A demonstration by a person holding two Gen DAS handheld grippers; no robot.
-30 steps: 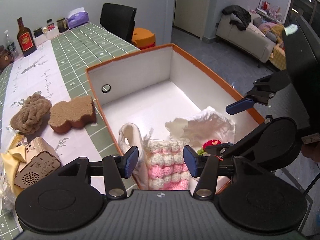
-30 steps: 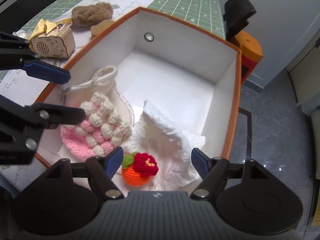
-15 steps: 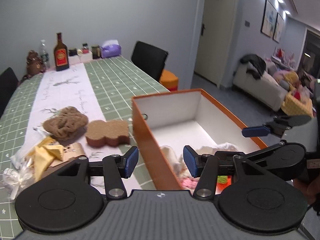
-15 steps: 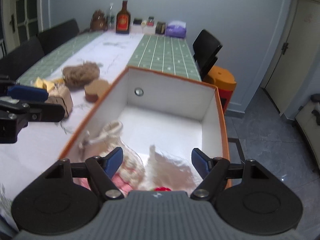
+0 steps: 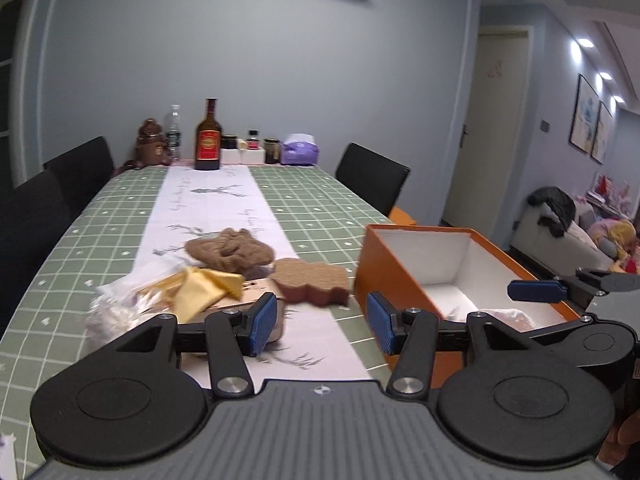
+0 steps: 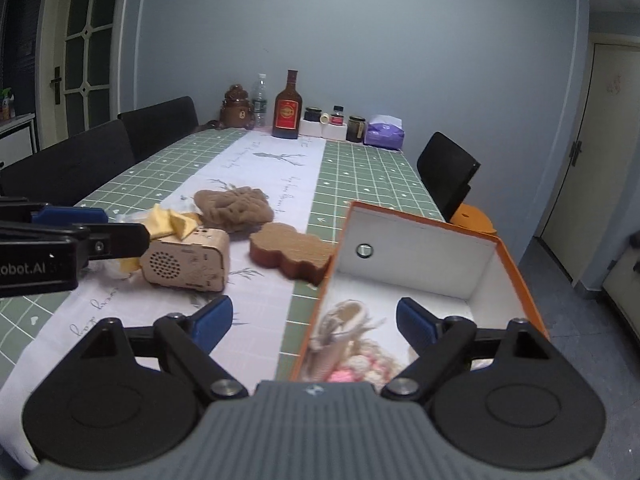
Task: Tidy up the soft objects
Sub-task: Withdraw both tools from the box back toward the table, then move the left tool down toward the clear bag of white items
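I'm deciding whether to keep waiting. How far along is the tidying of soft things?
Partly done: a pink knitted piece lies in the orange box. Both the left gripper and right gripper are open, empty. Left: the brown sponge, brown knit bundle, yellow cloth.

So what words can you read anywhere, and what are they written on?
"obot.AI": on the side of the left hand-held gripper, its start cut off by the picture's edge.
Red label on the brown bottle: too small to read.
Cursive writing on the white table runner: too blurred to read.
Wooden speaker box: markings too blurred.
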